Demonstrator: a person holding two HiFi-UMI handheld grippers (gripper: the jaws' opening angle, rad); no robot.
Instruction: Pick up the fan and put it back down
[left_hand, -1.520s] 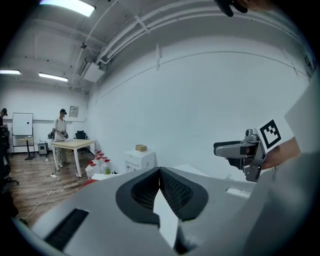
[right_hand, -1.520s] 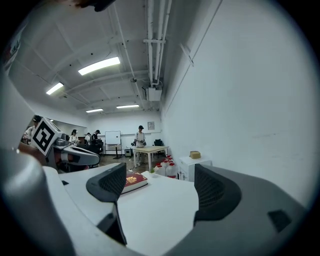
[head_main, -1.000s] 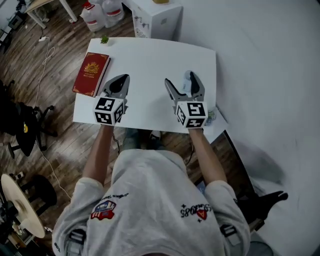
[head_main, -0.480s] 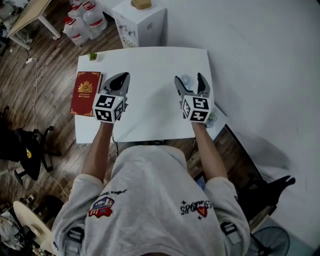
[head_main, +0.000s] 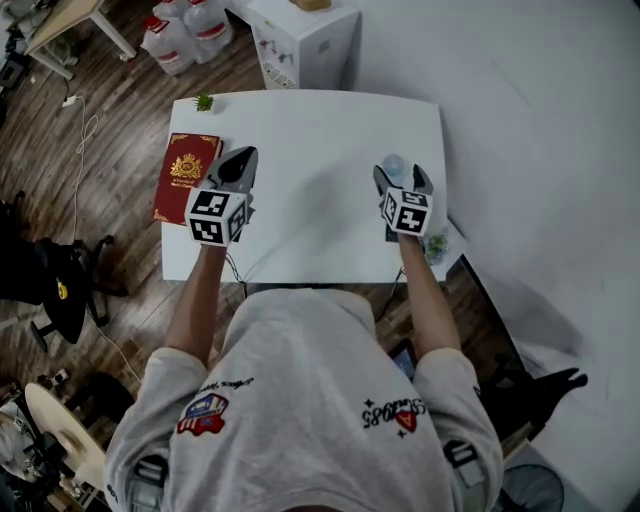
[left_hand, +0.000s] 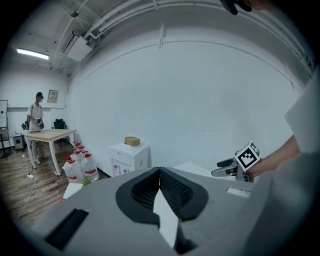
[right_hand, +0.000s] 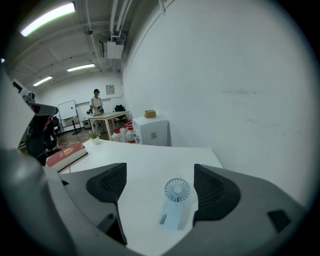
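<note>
Fan (right_hand: 174, 205), half-hidden overhead, lies between right hand-held gripper (right_hand: 160, 172) spread jaws.

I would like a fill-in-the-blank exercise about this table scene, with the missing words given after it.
The fan lies between the jaws of the right gripper, which are ____.
The jaws of the left gripper are ____.
The book on the table is ____.
Missing words: open; shut; red.

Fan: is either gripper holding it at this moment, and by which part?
Nothing is held. The right gripper is open, its jaws apart on either side of the fan, which rests on the table. The left gripper is shut and empty.
</note>
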